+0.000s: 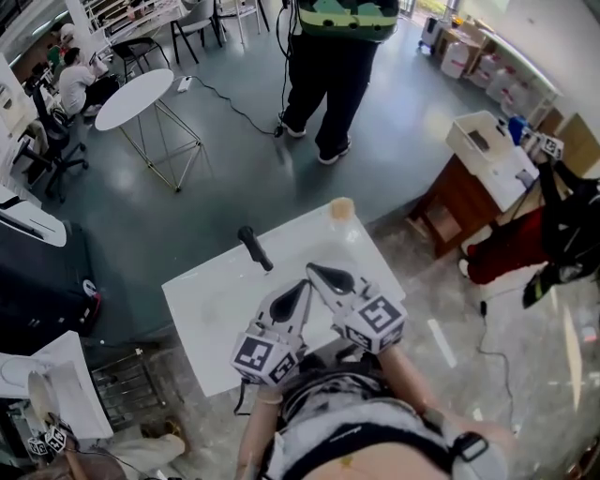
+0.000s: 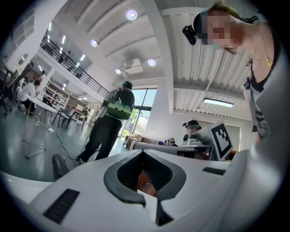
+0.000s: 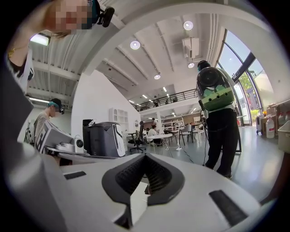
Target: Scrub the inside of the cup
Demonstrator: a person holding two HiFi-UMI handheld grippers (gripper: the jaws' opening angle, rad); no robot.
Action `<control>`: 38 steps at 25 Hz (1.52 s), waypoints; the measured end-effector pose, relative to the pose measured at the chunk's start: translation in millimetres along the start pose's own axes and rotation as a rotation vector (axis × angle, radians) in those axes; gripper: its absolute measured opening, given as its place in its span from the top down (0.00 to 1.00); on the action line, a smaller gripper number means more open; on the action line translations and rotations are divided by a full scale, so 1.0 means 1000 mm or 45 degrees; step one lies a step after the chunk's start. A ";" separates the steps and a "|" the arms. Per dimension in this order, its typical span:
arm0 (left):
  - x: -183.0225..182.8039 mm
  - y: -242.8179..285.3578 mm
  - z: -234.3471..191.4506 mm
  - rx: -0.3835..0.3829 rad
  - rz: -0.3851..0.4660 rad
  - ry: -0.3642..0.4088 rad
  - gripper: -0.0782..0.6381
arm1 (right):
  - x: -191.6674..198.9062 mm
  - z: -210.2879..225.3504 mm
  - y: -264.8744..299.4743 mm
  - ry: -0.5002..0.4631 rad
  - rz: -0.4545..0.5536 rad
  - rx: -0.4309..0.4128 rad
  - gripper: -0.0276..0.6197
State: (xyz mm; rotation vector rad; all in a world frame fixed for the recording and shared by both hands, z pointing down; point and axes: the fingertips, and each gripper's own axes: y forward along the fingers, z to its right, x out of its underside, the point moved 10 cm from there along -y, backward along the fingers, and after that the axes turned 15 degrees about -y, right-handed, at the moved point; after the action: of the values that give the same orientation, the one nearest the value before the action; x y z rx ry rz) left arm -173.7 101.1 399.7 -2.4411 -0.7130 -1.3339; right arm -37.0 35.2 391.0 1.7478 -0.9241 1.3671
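Head view: left gripper and right gripper closed, empty; small tan round cup beyond their tips probably light, tippy, so clamp its wall.

The flat white rectangular tabletop carries a black rod-shaped handle and a translucent pale-amber plastic cup. The left gripper and right gripper are white with black ribbed jaw linings, and each bears a cube of black-and-white square markers. The glossy floor is dark blue-grey. The standing person's backpack is green and black, above black trousers.
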 end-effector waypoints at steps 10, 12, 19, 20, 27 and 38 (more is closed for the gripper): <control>-0.012 -0.005 -0.026 0.151 -0.090 0.117 0.90 | 0.003 -0.007 0.015 0.100 0.027 0.055 0.96; -0.015 -0.006 -0.031 0.167 -0.088 0.059 0.90 | 0.004 -0.010 0.019 0.137 0.037 0.084 0.96; -0.013 0.001 -0.051 0.229 -0.113 0.003 0.90 | 0.008 -0.006 0.029 0.104 -0.008 0.125 0.96; -0.014 0.003 -0.052 0.222 -0.113 0.012 0.90 | 0.008 -0.005 0.031 0.088 -0.013 0.137 0.96; -0.015 0.021 -0.061 0.129 -0.114 0.030 0.90 | 0.018 0.009 0.041 0.071 -0.062 0.174 0.96; -0.004 0.084 -0.062 -0.033 -0.110 0.032 0.90 | 0.048 0.078 0.031 0.103 -0.199 0.154 0.96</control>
State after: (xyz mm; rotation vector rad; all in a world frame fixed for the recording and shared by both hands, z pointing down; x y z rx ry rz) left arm -174.3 1.1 430.3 -2.4345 -0.8083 -1.4114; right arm -19.6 -52.1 427.5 1.8002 -0.6587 1.4044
